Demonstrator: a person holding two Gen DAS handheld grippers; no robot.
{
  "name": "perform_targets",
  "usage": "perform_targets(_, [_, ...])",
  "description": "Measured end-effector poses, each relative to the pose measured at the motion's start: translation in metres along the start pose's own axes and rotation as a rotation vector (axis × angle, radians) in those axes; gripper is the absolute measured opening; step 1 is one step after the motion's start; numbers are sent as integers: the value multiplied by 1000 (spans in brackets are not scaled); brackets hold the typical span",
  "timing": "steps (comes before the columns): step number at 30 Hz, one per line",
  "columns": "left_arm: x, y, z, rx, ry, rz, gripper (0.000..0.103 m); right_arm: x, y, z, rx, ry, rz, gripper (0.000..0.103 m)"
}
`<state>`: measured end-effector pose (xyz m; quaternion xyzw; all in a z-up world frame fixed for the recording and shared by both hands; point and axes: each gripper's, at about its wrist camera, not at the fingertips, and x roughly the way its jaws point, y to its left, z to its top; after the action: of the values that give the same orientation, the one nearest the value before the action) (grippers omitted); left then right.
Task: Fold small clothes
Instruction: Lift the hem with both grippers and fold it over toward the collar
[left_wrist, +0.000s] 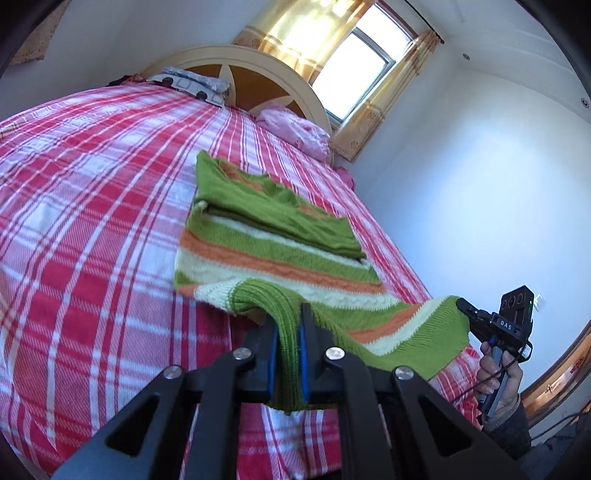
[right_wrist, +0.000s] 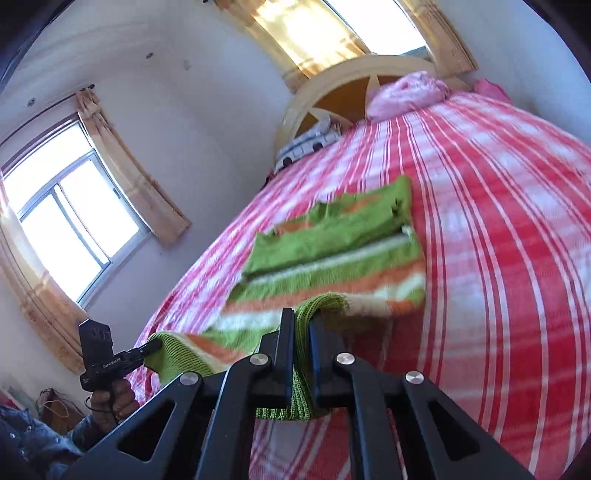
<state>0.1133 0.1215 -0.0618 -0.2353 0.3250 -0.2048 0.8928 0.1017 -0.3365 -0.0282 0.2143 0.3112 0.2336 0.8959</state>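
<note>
The sweater (left_wrist: 273, 236), knitted in green, orange and cream stripes, lies on the bed (left_wrist: 92, 206) with its far part flat on the checked cover and its sleeves already folded in across the chest. Its near hem is off the cover, pinched at both corners. The left gripper (left_wrist: 290, 332) has its jaws clamped on the ribbed hem at one corner, the knit bunched between the blue pads. The right gripper (right_wrist: 300, 334) is closed the same way on the other corner, with ribbing hanging out below its jaws. In the left wrist view the right gripper shows at the far right, in a hand (left_wrist: 498, 376), with the hem stretched between the two.

Holding both corners keeps the hem taut and level, so it can probably be carried over the body as one straight edge. The step in hand looks like the bottom-to-top fold. The next move calls for both corners to travel together toward the collar; if one leads, the fold line will skew.

Beyond the sweater a pink bundle (left_wrist: 295, 131) and a patterned pillow (left_wrist: 192, 85) rest against the headboard (left_wrist: 258, 74), clear of the fold.
</note>
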Motion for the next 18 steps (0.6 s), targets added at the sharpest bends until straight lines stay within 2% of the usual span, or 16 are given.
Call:
perform_targets(5, [2,-1,21,5,-57,4,10,3,3,20,-25,-33,-2,6])
perform_targets(12, [22,4,46,-7,-86,18,10,15,7,41,-45,-50,-5,6])
perform_targets(18, [40,4,83,6,-125,33,10,32,6,74,-43,-80,-8,6])
